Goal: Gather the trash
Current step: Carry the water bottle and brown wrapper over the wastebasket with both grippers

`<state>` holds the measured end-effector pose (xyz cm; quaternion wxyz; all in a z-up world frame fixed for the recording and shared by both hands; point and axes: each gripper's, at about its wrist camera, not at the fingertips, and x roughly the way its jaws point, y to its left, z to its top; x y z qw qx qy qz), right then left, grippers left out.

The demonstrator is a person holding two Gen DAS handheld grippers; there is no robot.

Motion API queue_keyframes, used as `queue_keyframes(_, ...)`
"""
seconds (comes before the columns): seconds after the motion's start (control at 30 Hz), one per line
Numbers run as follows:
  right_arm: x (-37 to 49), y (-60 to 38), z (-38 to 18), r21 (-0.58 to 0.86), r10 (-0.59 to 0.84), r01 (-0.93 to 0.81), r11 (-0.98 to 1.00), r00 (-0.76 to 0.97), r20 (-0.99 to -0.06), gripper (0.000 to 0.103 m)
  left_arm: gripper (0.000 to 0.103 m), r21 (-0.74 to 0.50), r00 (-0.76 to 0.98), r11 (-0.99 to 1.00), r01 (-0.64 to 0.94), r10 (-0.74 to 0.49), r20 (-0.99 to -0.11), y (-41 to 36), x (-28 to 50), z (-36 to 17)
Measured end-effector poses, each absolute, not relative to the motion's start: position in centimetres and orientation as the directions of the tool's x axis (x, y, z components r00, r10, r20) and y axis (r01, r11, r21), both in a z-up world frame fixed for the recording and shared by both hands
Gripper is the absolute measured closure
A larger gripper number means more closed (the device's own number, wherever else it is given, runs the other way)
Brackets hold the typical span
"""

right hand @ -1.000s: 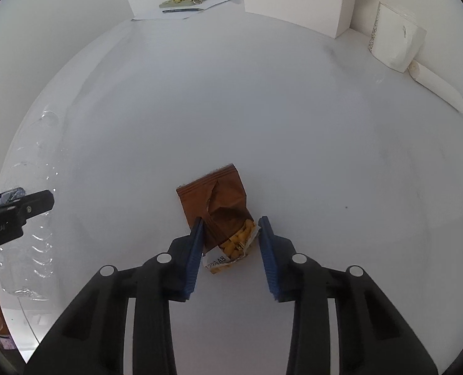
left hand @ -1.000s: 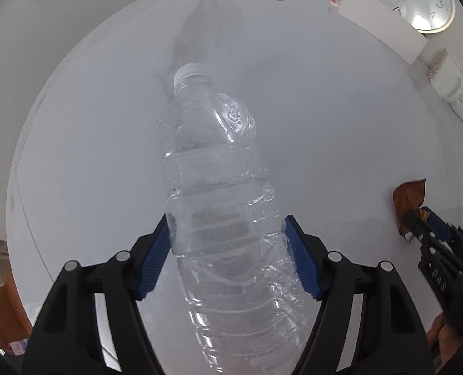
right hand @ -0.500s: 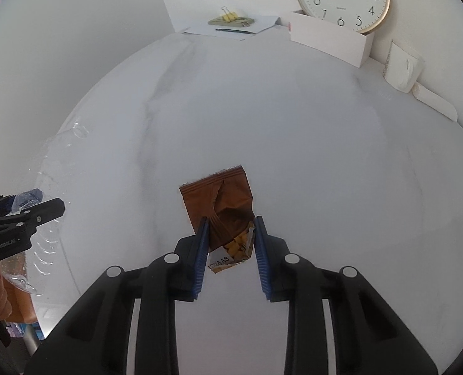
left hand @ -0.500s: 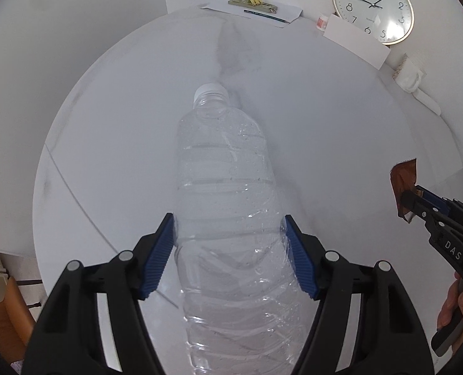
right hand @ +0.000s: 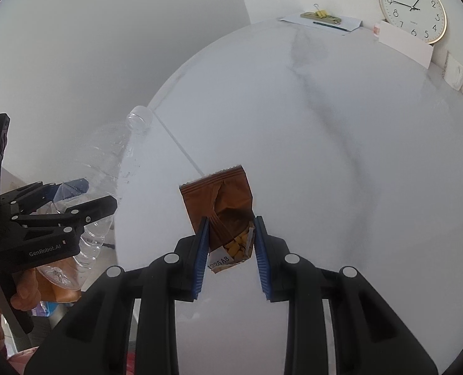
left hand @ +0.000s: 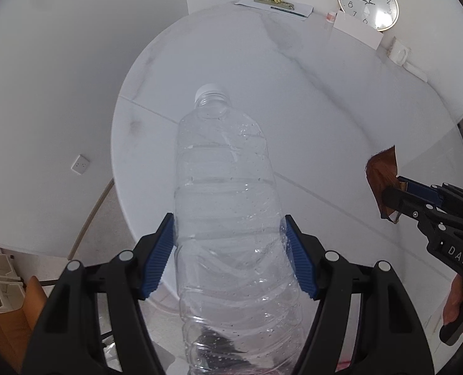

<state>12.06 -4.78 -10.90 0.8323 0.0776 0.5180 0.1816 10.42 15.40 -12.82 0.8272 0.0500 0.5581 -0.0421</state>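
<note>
A clear empty plastic bottle (left hand: 228, 193) with a white cap is held off the round white table (left hand: 309, 100), my left gripper (left hand: 230, 243) shut on its crumpled lower body. From the right wrist view the same bottle (right hand: 106, 162) and left gripper (right hand: 84, 193) hang at the left, past the table's edge. My right gripper (right hand: 230, 234) is shut on a torn brown snack wrapper (right hand: 222, 200) with yellow inside, lifted above the table. The wrapper (left hand: 383, 172) and right gripper (left hand: 400, 190) also show at the right of the left wrist view.
At the table's far side lie papers with a yellow binder clip (left hand: 273, 0), a wall clock (left hand: 368, 1), a white card box (left hand: 358, 29) and a small white packet (left hand: 398, 53). Left of the table, low down, stand a wooden chair (left hand: 9, 312) and floor clutter. A person's hand (right hand: 22, 293) grips the left handle.
Both grippers rose and pulled back from the table with the bottle and the wrapper, so the table's edge and the floor beside it now show. Both grips look unchanged.
</note>
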Motion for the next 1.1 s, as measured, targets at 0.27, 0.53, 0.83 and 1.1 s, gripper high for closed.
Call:
queue_keyframes(0.27,7.2,6.5,-11.5,0.352,0.423,-0.249,0.902,0.353,-0.835,0.074,0.037,0.063,0.319,0.985,0.158,0.009,-0.948,28.0,3.5,-14.4)
queue_keyframes(0.53,3.5,13.3,-11.8,0.365,0.427,-0.233,0.901,0.336,-0.839,0.074,0.037,0.044,0.217,0.966,0.255,-0.013,-0.976,33.8,0.4,-18.4)
queue_keyframes(0.83,2.5,15.3,-10.9,0.326,0.394,-0.247,0.913,0.323,-0.860,0.074,0.036,-0.064,0.087,0.955,0.289,-0.093,-0.992,34.4,2.8,-25.2)
queue_keyframes(1.1,1.6,16.5,-11.3,0.319,0.381,-0.232,0.919,0.315,-0.869,0.074,0.028,-0.077,0.045,0.962,0.264,-0.092,-0.995,34.1,4.5,-28.7)
